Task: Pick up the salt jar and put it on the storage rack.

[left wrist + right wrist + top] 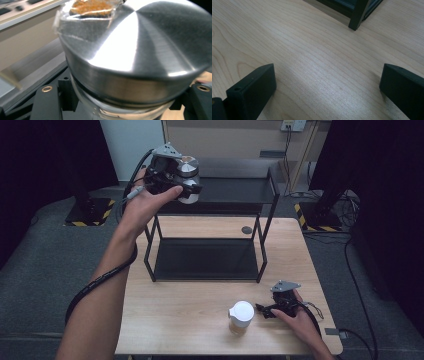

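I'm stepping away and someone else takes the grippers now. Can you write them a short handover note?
Left gripper: shut on the steel-lidded jar, held up by the rack's top shelf.
Right gripper: open, empty, resting on the table beside the white-lidded jar.
Done: steel-lidded jar picked up.
Left: probably set it on the shelf and let go; the white-lidded jar may follow.

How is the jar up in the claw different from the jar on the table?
The held jar has a shiny metal lid; the table jar has a white lid. The held jar is up by the rack's top shelf, gripped by the left claw; the table jar stands free. Both are small lidded jars.
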